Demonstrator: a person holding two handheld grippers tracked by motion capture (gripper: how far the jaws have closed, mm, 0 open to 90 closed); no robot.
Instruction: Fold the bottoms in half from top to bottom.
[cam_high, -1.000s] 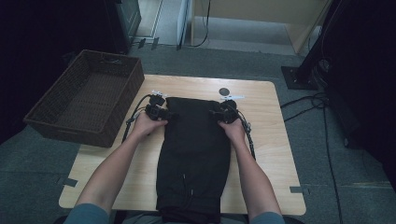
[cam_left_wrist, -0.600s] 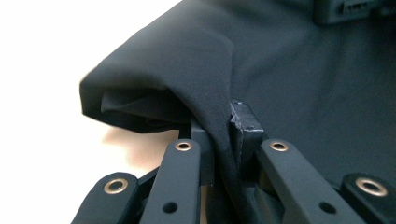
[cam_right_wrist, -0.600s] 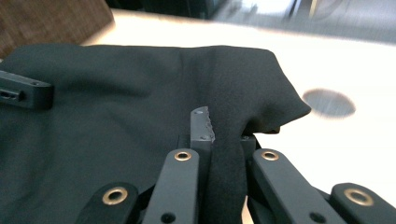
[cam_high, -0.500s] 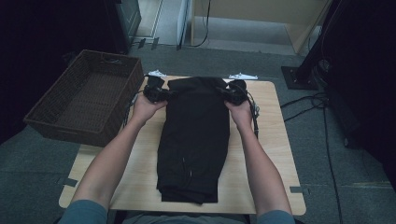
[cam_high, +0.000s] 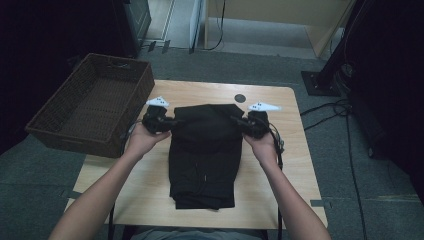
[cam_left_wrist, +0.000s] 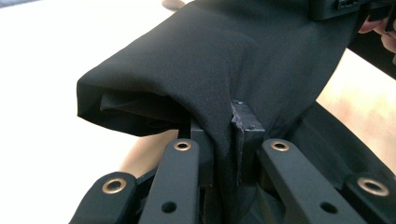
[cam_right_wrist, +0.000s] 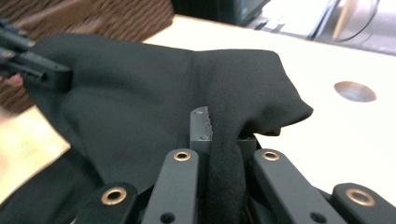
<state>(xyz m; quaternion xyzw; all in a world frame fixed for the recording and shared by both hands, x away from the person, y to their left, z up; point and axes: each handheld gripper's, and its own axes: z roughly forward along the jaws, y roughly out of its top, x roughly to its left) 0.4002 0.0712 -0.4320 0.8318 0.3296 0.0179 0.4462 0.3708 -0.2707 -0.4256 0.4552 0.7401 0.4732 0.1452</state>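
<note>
Gripping one garment (cam_high: 202, 155): two tools

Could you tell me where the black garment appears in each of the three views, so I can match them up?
High view: the black garment lies down the middle of the table, its far edge lifted between both grippers.
Left gripper view: it fills the centre and right, pinched in the jaws at the bottom.
Right gripper view: it spreads across the left and centre, pinched likewise.
Shared landmark: the round hole in the tabletop, at the right in the right gripper view.
</note>
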